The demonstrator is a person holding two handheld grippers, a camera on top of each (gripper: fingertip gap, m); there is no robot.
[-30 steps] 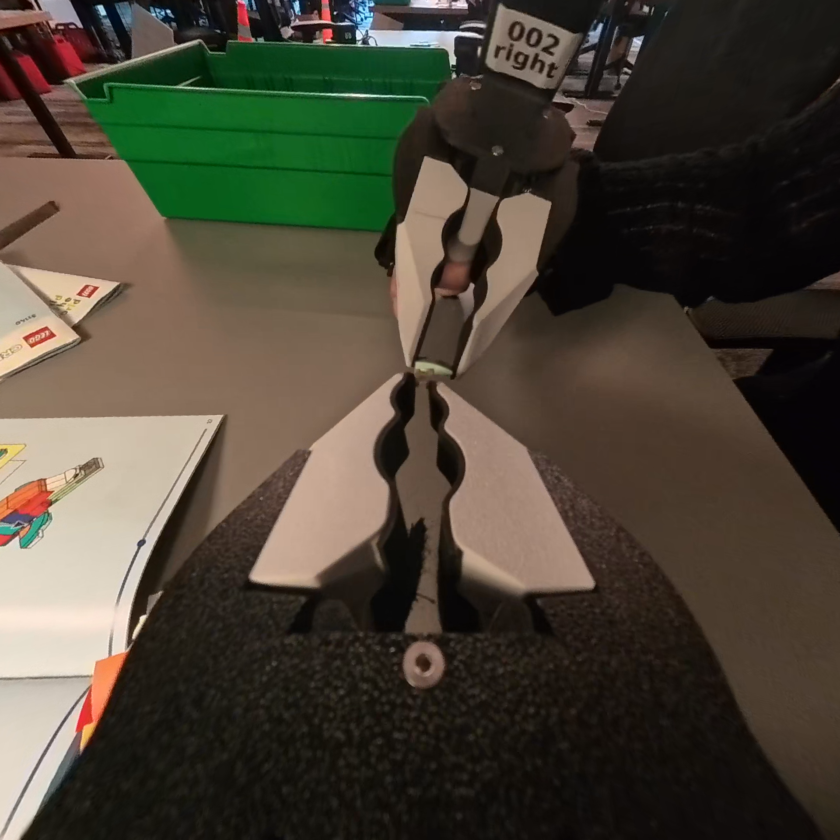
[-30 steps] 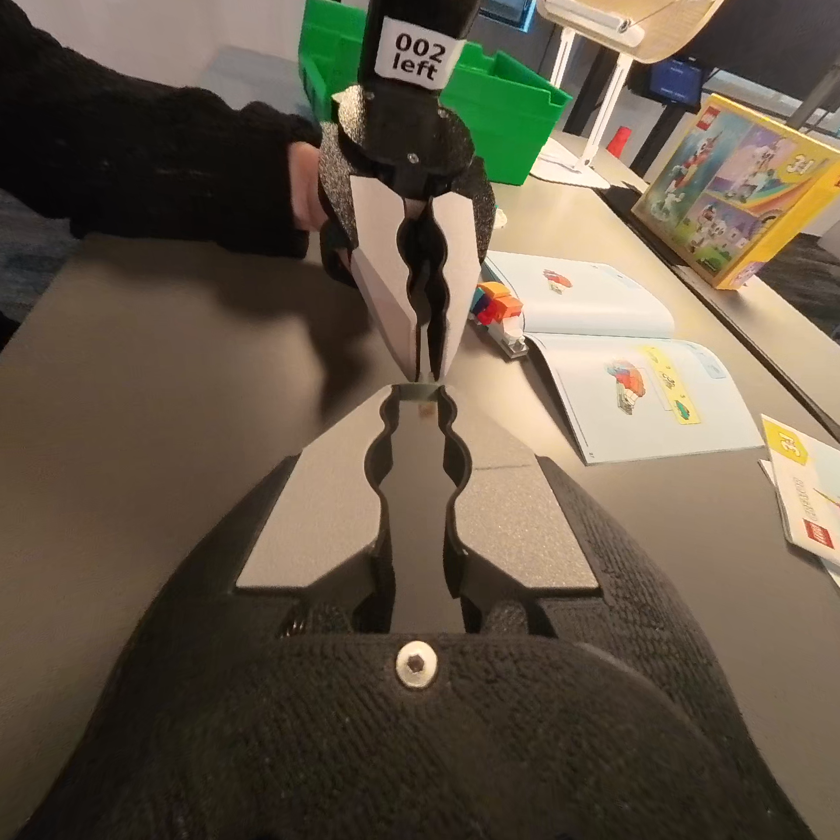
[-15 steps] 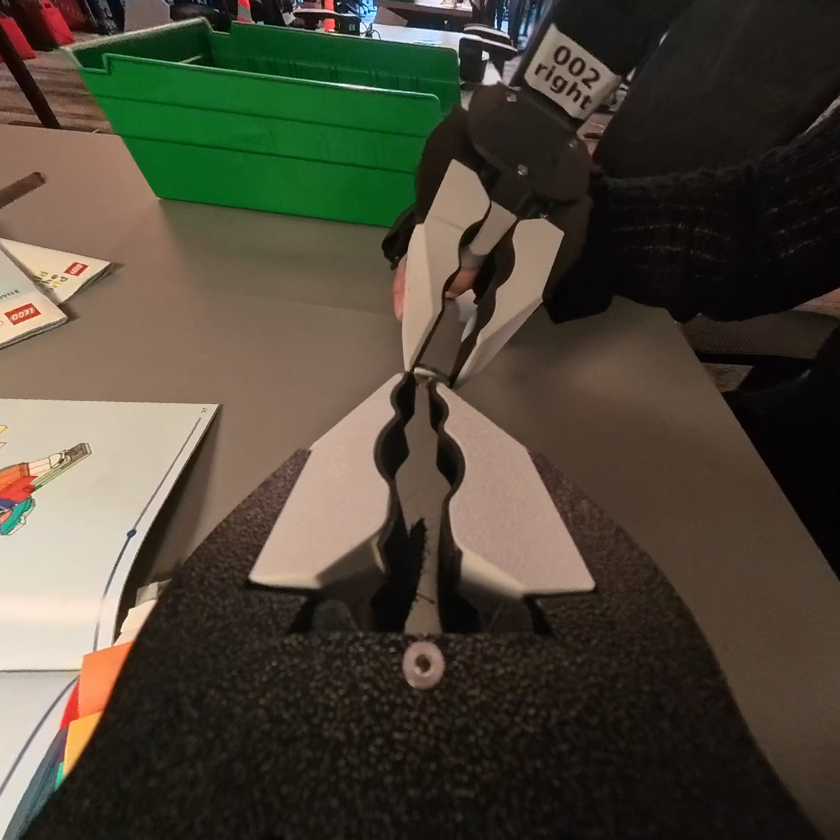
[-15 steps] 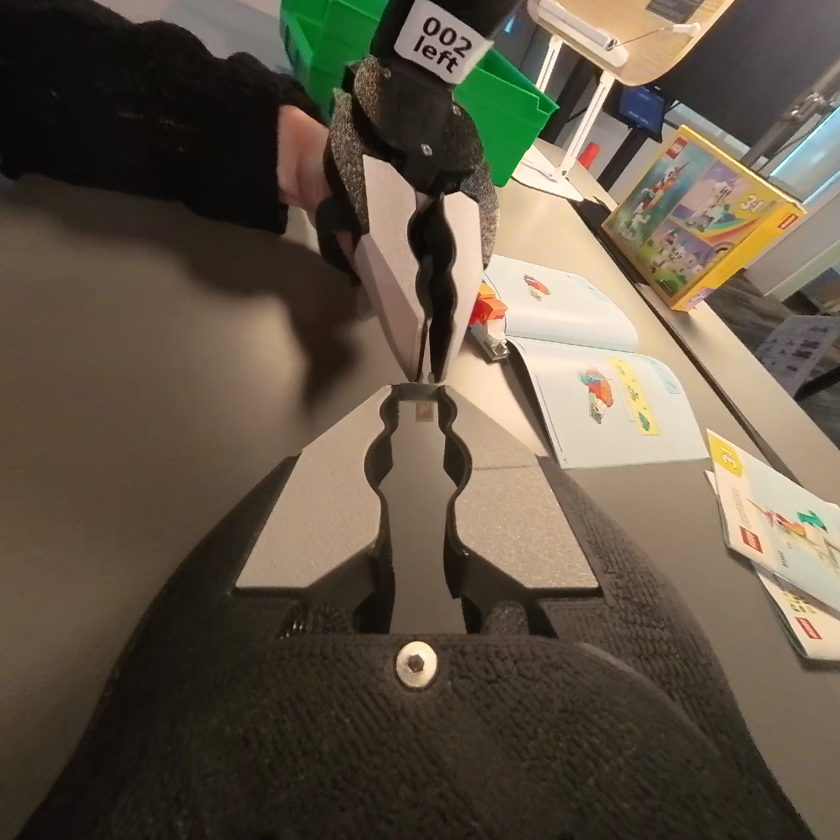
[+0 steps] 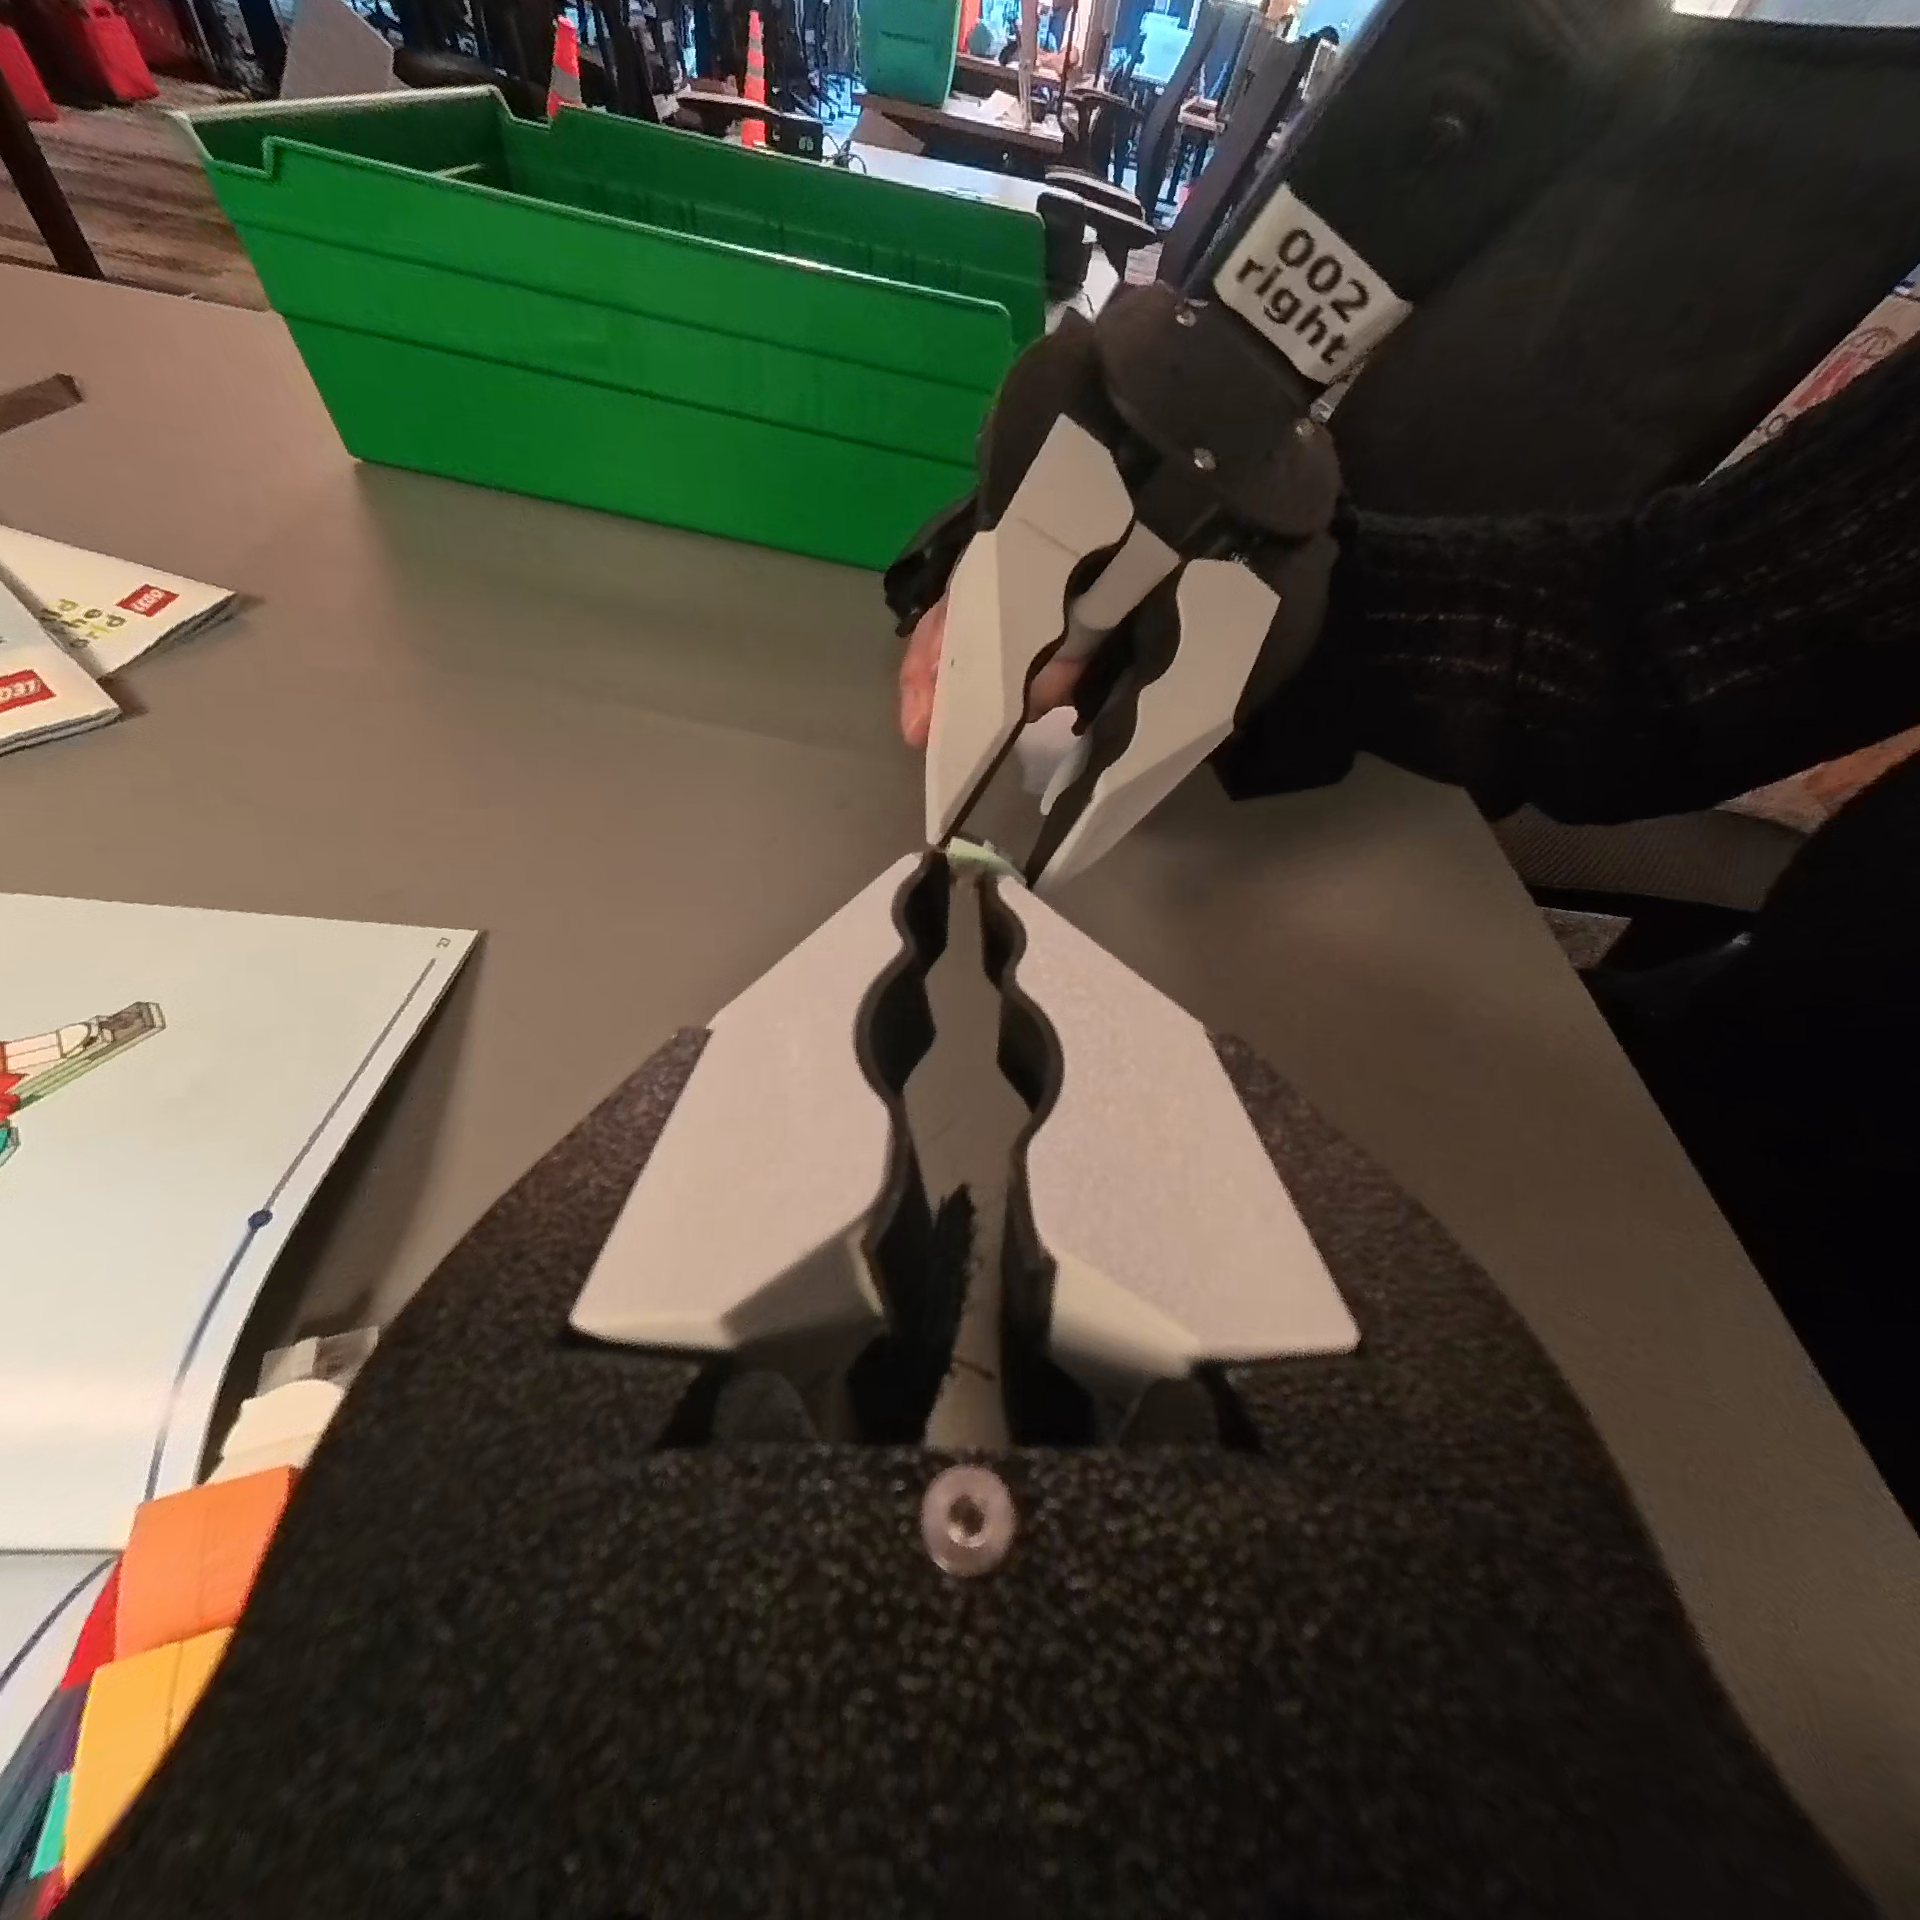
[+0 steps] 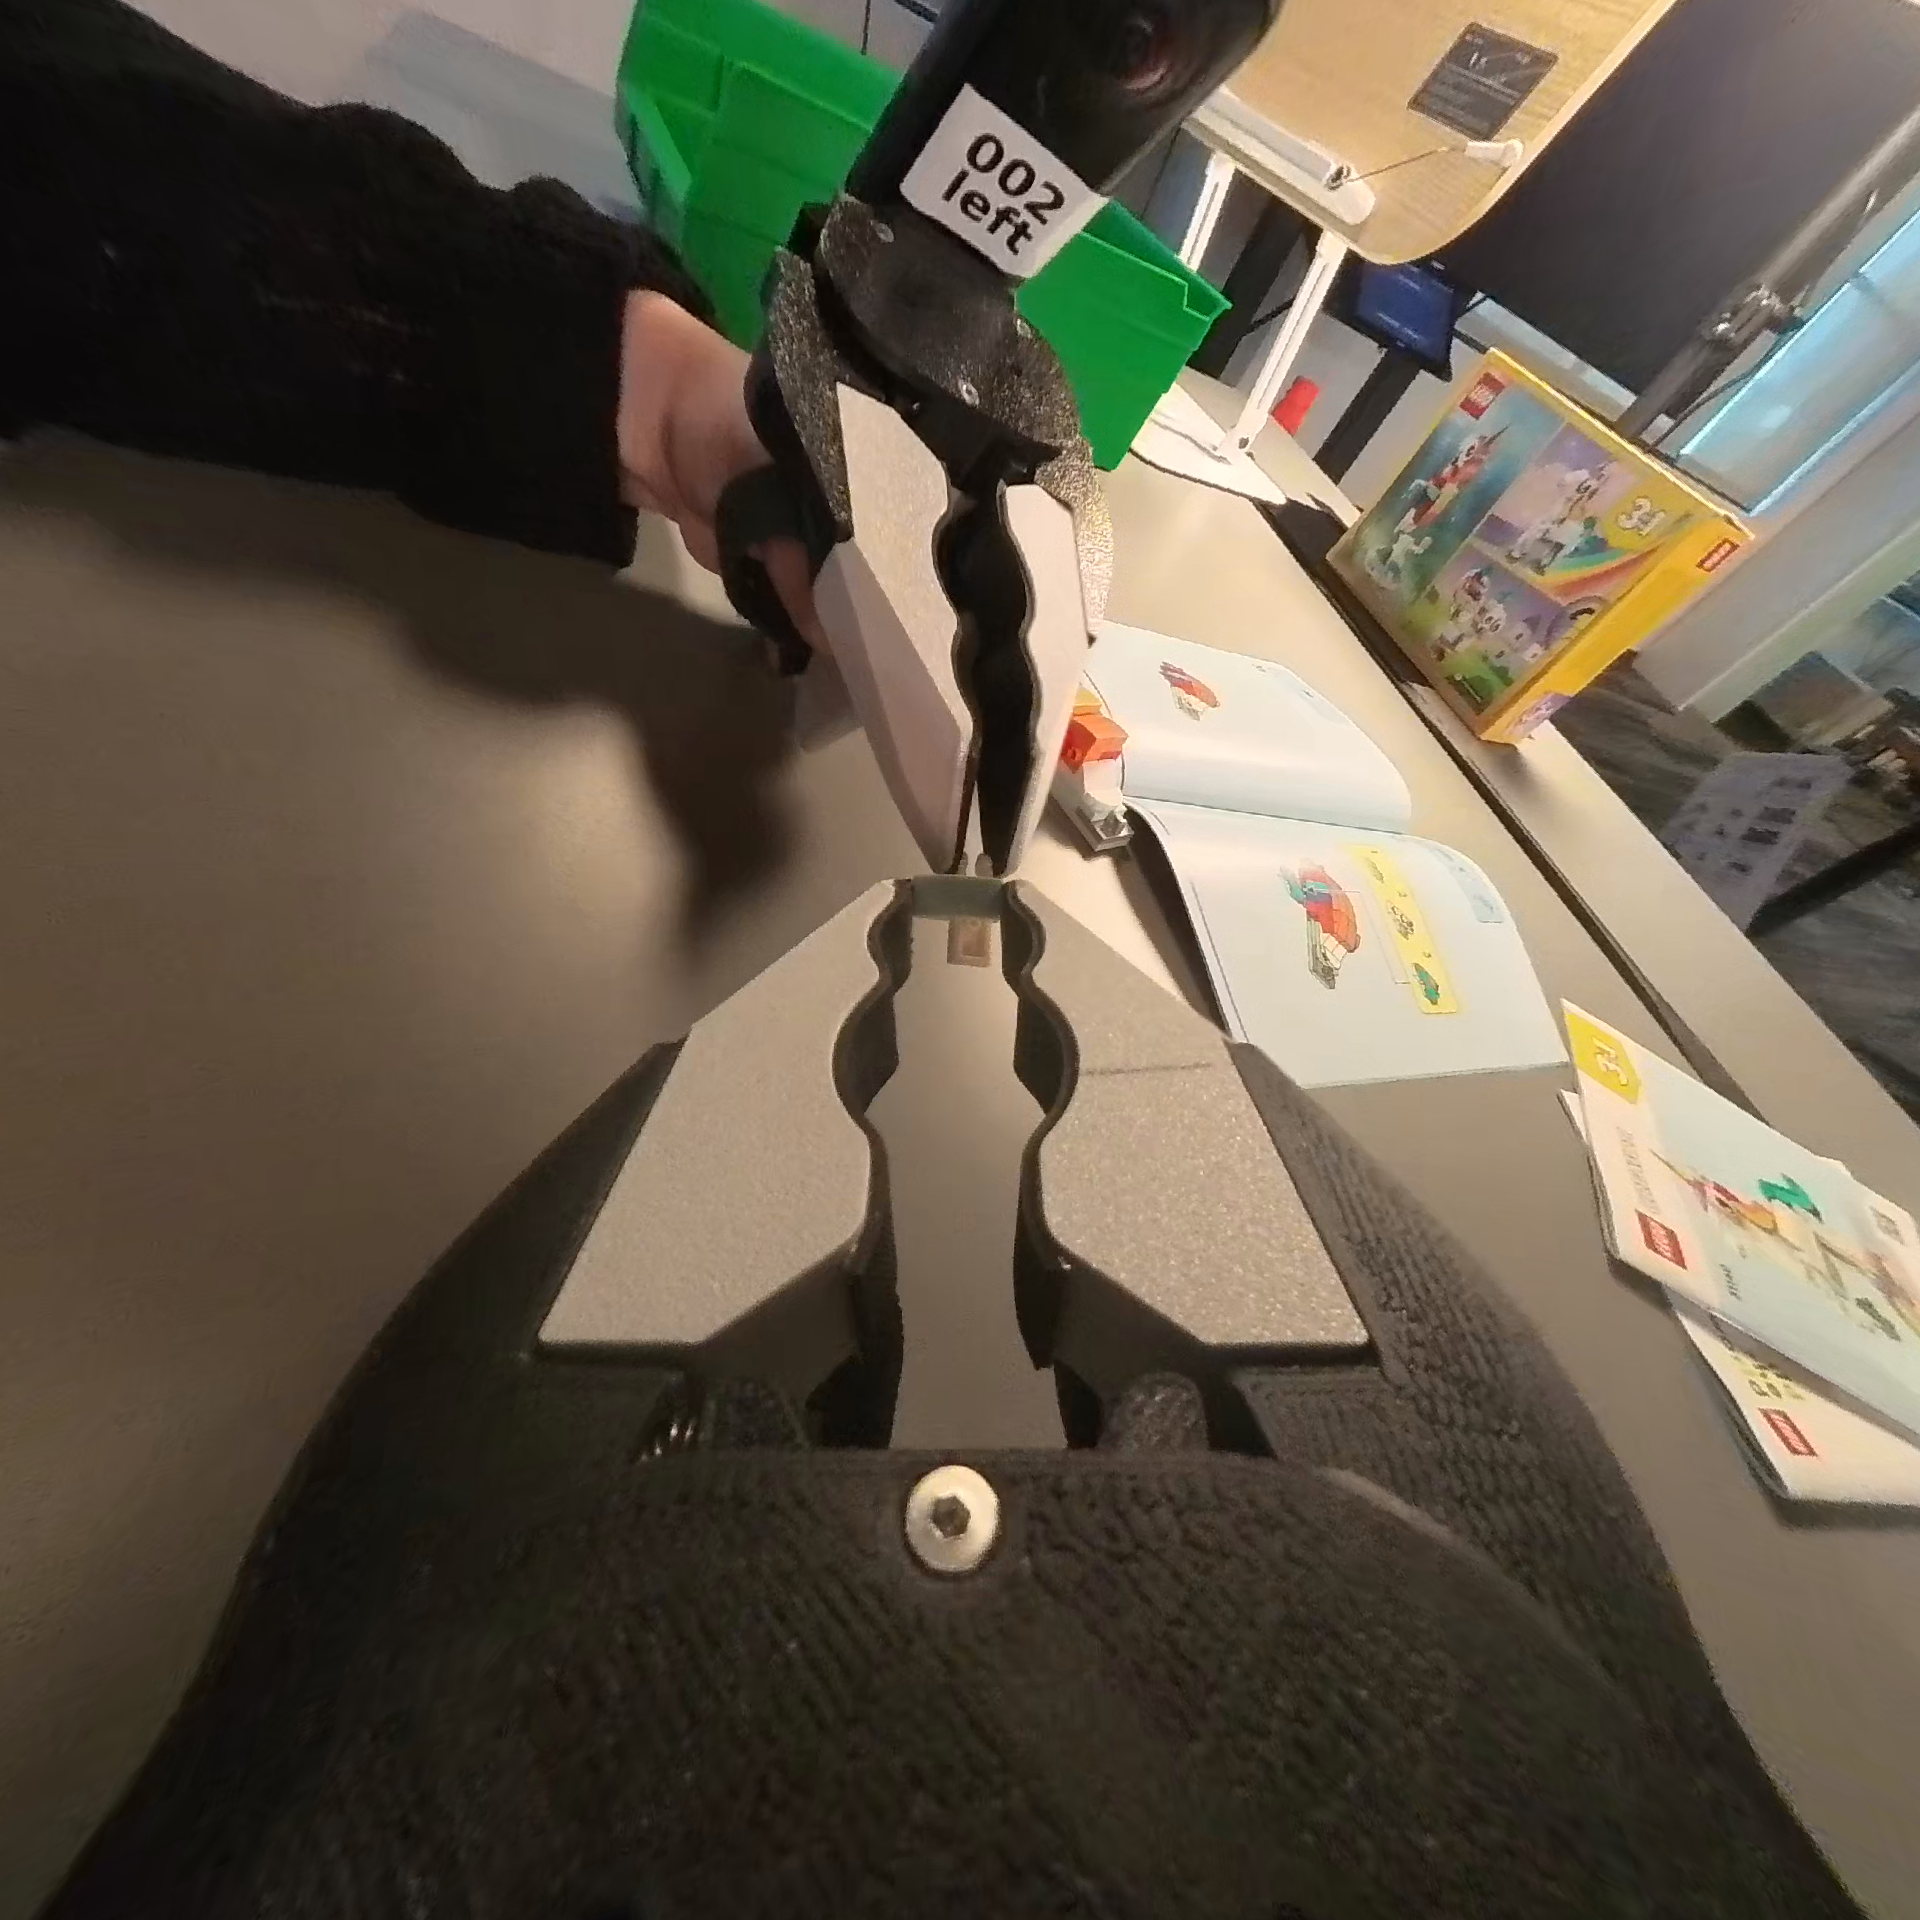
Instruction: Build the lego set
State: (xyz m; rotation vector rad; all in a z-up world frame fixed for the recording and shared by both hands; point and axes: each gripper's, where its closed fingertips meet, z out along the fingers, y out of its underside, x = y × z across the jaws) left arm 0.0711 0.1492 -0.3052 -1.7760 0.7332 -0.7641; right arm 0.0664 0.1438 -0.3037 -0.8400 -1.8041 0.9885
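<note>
Grey counter (image 5: 644,748) lies under both tongs, which meet tip to tip above it. The left tongs (image 5: 961,871) reach forward with jaws drawn narrow, pinching a tiny pale piece (image 6: 977,864) at the very tips. The right tongs (image 6: 954,896) face them from the opposite side, tilted down toward the meeting point, jaws set a little wider and clamped on a small pale green lego plate (image 6: 953,902); a small tan part (image 6: 972,943) hangs from its underside. Piece and plate touch, or nearly so; the exact contact is too small to tell. A hand in a dark knit sleeve (image 5: 1621,644) grips the right tool from behind, and another dark sleeve (image 6: 312,301) leads to the hand (image 6: 686,426) on the left tool.

Around them: a green bin (image 5: 623,343) stands at the far side of the counter, beyond the tongs. An open instruction booklet (image 6: 1351,914) lies beside the left tongs, with a partly built model (image 6: 1096,764) of orange and white bricks at its near edge, half hidden behind the left jaws. More folded booklets (image 6: 1745,1268) lie farther along, and a yellow lego box (image 6: 1538,540) stands on a neighbouring counter.
</note>
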